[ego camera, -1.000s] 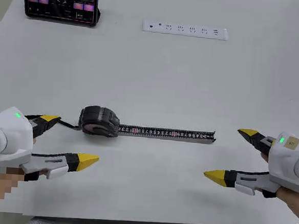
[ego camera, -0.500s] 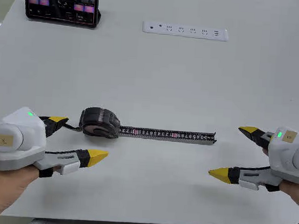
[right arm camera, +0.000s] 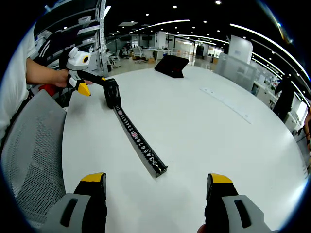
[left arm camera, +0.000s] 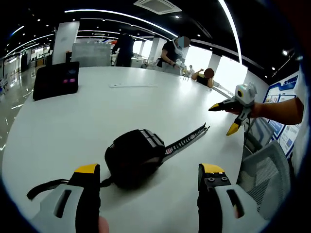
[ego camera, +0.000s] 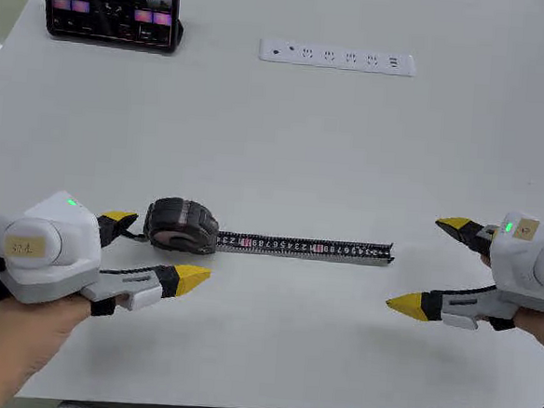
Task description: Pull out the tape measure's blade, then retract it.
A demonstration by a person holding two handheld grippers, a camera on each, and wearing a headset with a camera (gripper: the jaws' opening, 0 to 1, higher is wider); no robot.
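Tape measure (ego camera: 182,224) with blade (ego camera: 306,247) out lies between gaping left claw (ego camera: 166,245) and gaping right claw (ego camera: 416,263), strap (left arm camera: 43,187) half hidden

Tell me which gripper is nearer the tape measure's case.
The left gripper: its open jaws sit right by the case, while the right gripper hangs apart, beyond the far tip of the blade.

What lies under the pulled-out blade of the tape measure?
The white table: the blade lies flat on it, drawn out of the case. The strip of table directly beneath the blade is covered.
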